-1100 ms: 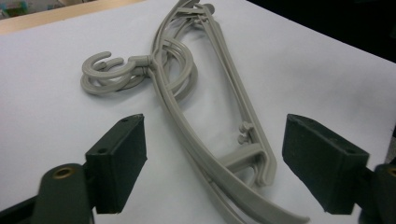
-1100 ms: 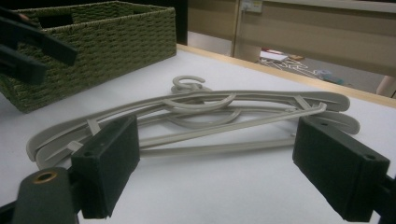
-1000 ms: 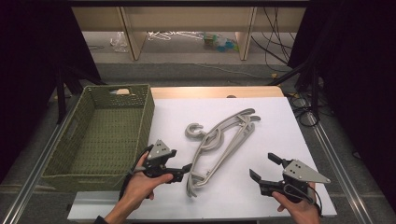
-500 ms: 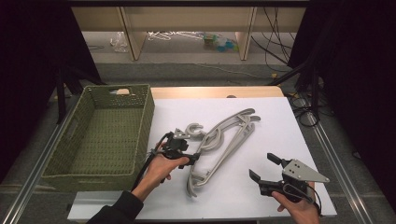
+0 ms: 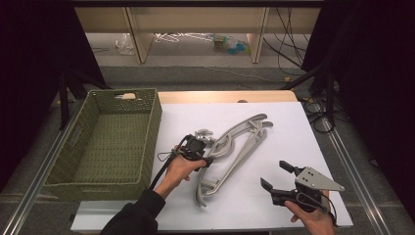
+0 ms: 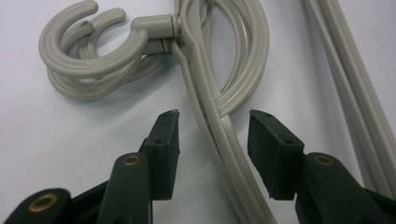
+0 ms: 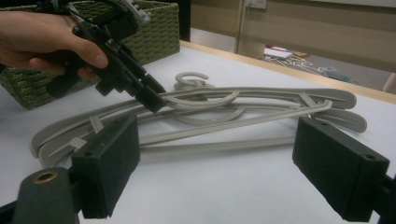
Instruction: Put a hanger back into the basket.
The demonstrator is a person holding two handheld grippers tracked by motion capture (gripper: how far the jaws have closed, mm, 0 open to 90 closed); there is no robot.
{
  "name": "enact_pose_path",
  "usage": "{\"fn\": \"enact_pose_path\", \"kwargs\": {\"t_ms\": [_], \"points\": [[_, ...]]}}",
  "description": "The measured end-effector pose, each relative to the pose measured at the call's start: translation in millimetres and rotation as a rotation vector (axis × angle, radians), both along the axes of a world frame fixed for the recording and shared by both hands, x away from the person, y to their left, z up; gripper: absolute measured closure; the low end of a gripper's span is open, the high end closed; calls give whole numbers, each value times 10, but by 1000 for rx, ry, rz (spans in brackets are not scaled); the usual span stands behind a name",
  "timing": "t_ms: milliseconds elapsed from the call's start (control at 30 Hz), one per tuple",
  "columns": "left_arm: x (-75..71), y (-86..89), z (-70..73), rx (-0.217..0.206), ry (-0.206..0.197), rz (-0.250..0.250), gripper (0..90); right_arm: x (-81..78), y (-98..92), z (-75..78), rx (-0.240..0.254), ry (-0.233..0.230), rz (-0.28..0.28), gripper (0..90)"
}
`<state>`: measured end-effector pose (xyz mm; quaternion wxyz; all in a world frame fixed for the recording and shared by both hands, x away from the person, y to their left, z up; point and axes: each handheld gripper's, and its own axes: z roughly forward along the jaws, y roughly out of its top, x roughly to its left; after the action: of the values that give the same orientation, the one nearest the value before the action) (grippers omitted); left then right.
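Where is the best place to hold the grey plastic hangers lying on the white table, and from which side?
Probably the neck just below the hooks, from above. The grey plastic hangers lie flat and bundle together there, narrow enough for the left tongs, which have been closing around the strands without yet pressing.

No legible text or labels.

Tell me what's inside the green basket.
The basket looks bare: only its woven floor shows. A pale thing shows through the handle slot in its far wall, too small to identify. The near wall hides the closest strip of floor.
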<state>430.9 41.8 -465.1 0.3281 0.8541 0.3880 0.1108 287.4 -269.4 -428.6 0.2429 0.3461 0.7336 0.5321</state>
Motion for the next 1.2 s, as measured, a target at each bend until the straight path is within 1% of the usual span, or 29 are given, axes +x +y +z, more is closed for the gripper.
{"fn": "enact_pose_path", "kwargs": {"t_ms": [33,67,100,133,167,200,233,267,300,333,367,400,433,467,500,533,567,700,767,800,867,933,1000,1033,1100,1133,1200], "points": [[9,-10,-14,-4,9,4,563,3,0,0,-1,0,-2,159],[21,-12,-27,2,27,1,573,8,4,-5,5,-4,1,160],[44,1,-23,24,56,-20,579,7,5,-7,4,-3,3,160],[48,-7,-41,9,59,-11,589,7,6,-8,1,-3,2,160],[57,-4,-41,5,66,-21,619,7,6,-8,0,-3,2,160],[54,-13,-43,5,55,-10,638,3,7,-3,2,1,1,161],[53,-12,-40,9,47,-9,654,4,6,-2,2,1,0,161],[47,-11,-42,2,42,5,678,9,6,-6,2,-4,3,161],[49,-3,-44,-20,31,23,712,8,6,-7,1,-2,3,162],[62,25,-19,-20,50,18,735,8,5,-7,2,-2,3,162],[63,32,-17,-40,63,29,743,9,6,-6,2,-3,3,162],[64,36,-13,-44,60,32,747,7,8,-4,1,0,0,163],[60,33,-13,-47,54,37,750,3,2,2,-14,2,-5,163],[59,30,-14,-47,46,38,754,-1,3,3,-18,7,-4,164],[57,27,-13,-56,50,43,755,-3,3,2,-19,9,-3,164],[65,40,3,-39,52,32,757,-3,2,3,-20,9,-3,164],[61,35,-2,-57,50,53,759,3,4,0,-15,2,-6,164],[72,70,31,-73,39,56,768,4,2,-4,-14,5,-2,164],[62,92,66,-101,36,68,771,6,2,-2,-16,6,-5,164],[52,96,79,-119,26,80,773,5,3,-4,-17,6,-2,164],[37,103,103,-143,5,98,788,5,0,-4,-18,0,0,165],[37,128,123,-161,-6,97,806,8,-1,-3,-16,2,-1,165],[32,132,134,-172,-2,87,809,5,1,-4,-19,0,0,165],[24,134,141,-161,-12,88,809,4,2,-5,-20,0,-1,164],[20,152,152,-169,-12,85,810,8,2,-3,-19,-1,0,165],[19,158,154,-181,-15,89,810,9,2,-4,-20,0,1,165],[19,184,175,-178,-24,93,810,7,2,-7,-22,0,1,165]]}}
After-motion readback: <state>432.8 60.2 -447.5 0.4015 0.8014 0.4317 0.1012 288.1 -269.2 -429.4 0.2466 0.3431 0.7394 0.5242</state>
